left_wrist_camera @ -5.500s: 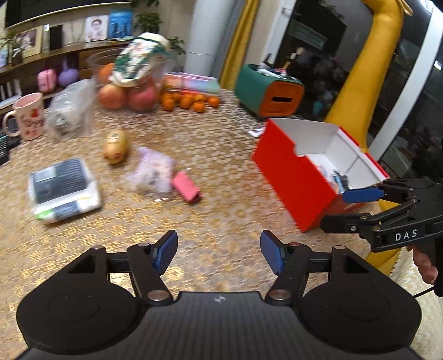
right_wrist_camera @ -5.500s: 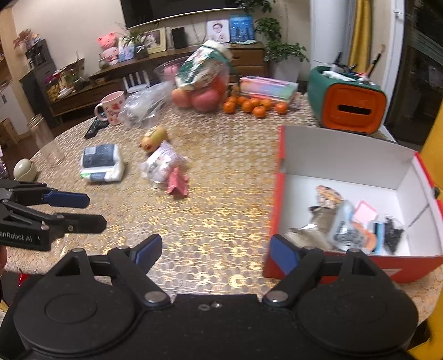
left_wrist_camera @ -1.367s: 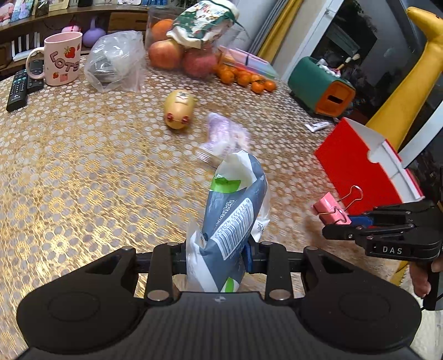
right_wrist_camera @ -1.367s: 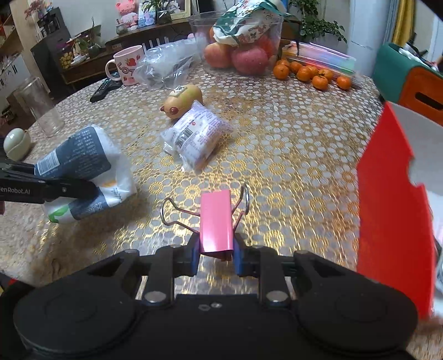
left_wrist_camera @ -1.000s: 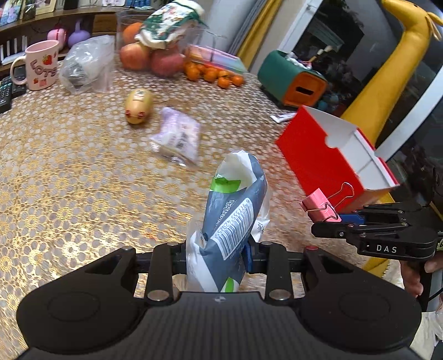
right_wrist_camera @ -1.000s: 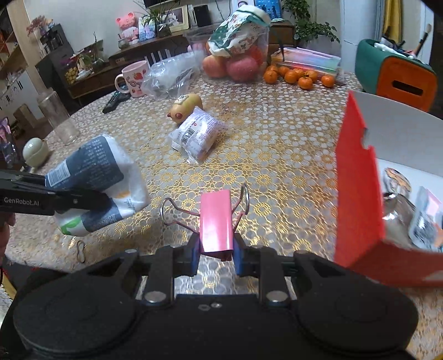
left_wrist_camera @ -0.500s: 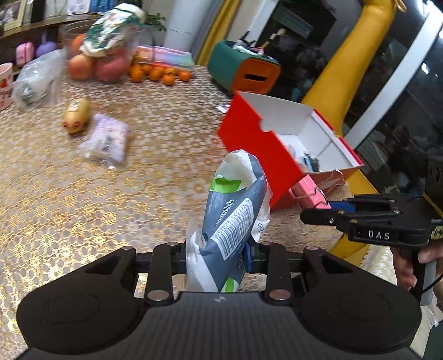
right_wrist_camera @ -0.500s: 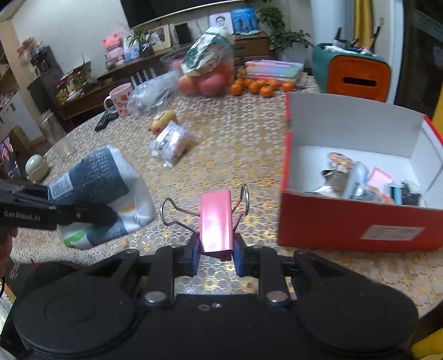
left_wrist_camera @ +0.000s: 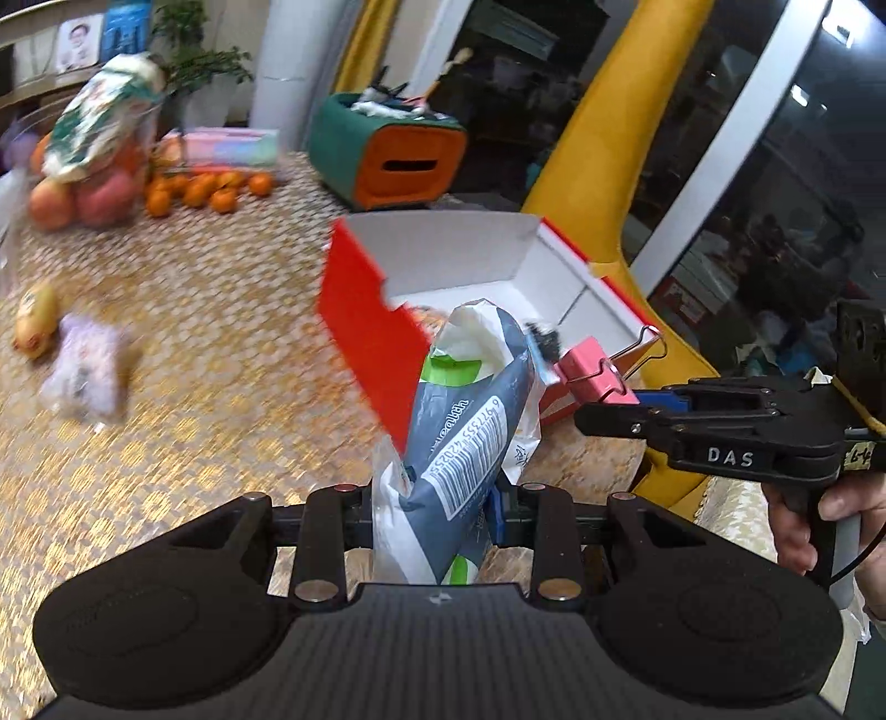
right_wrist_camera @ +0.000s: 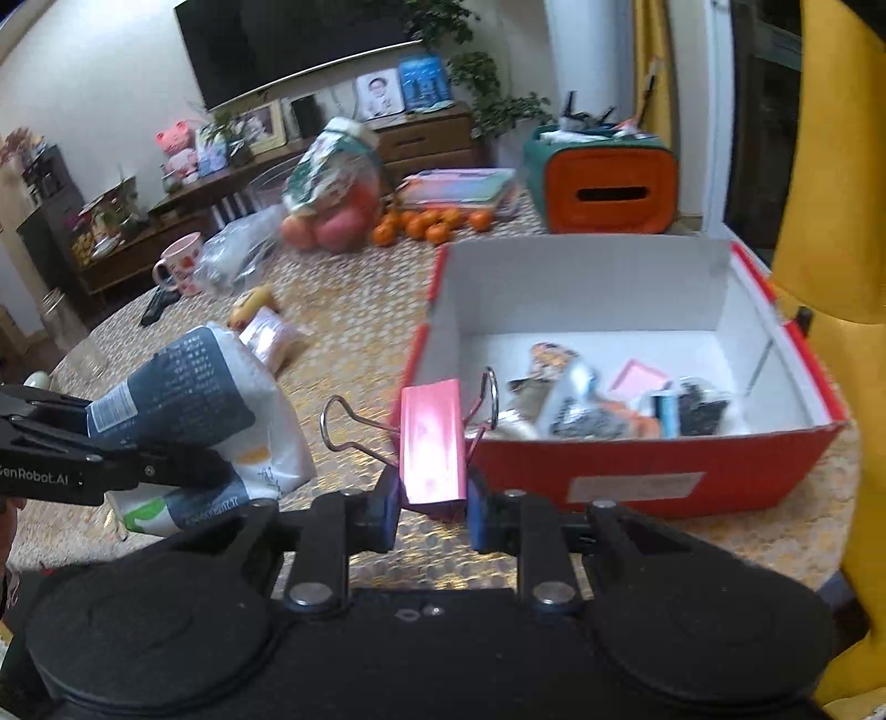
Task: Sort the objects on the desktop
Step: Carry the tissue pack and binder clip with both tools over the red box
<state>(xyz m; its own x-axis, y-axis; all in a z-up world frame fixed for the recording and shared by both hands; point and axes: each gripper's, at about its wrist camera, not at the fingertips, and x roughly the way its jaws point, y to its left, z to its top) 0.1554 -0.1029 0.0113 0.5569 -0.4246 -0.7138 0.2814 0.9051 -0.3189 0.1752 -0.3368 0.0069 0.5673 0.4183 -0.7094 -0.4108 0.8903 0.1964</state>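
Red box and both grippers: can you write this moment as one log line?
left gripper: shut on tissue pack | right gripper: shut on pink binder clip | red box: open, near

A dark wall-mounted television [right_wrist_camera: 299,44] hangs above a far wooden sideboard [right_wrist_camera: 426,141], with yellow curtains [right_wrist_camera: 645,72] at right.

Round table [right_wrist_camera: 354,327] under a gold honeycomb-patterned cloth; resting on it: open red cardboard box with white inside [right_wrist_camera: 653,476], teal-and-orange tissue holder [right_wrist_camera: 606,185], loose mandarins [right_wrist_camera: 429,224], pink mug [right_wrist_camera: 183,271], crumpled clear plastic bag [right_wrist_camera: 238,255], small yellow toy [left_wrist_camera: 36,318], pale wrapped snack packet [left_wrist_camera: 83,368].
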